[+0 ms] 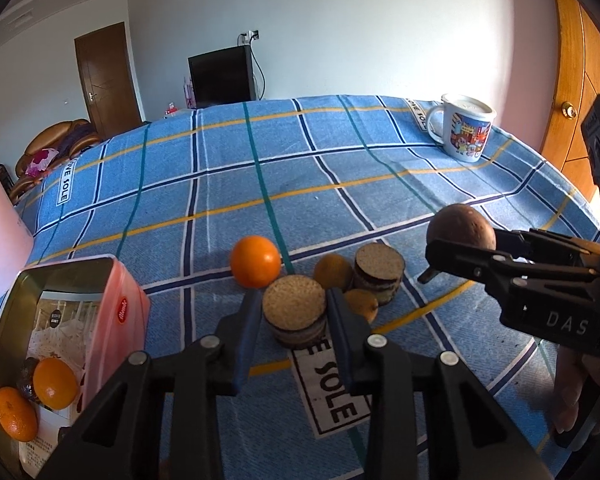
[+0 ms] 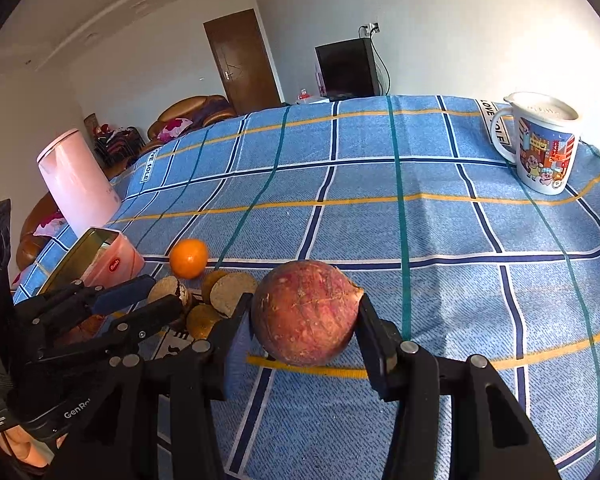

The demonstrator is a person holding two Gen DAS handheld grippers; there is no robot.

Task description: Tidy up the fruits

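Left claw clamped a cookie stack, right claw gripped the pomegranate; squeezing harder could've crumbled the cookies.

- A cartoon-printed mug is standing at the far right of the blue plaid tablecloth.
- A pink kettle is sitting at its left edge.
- A black television is standing beyond.
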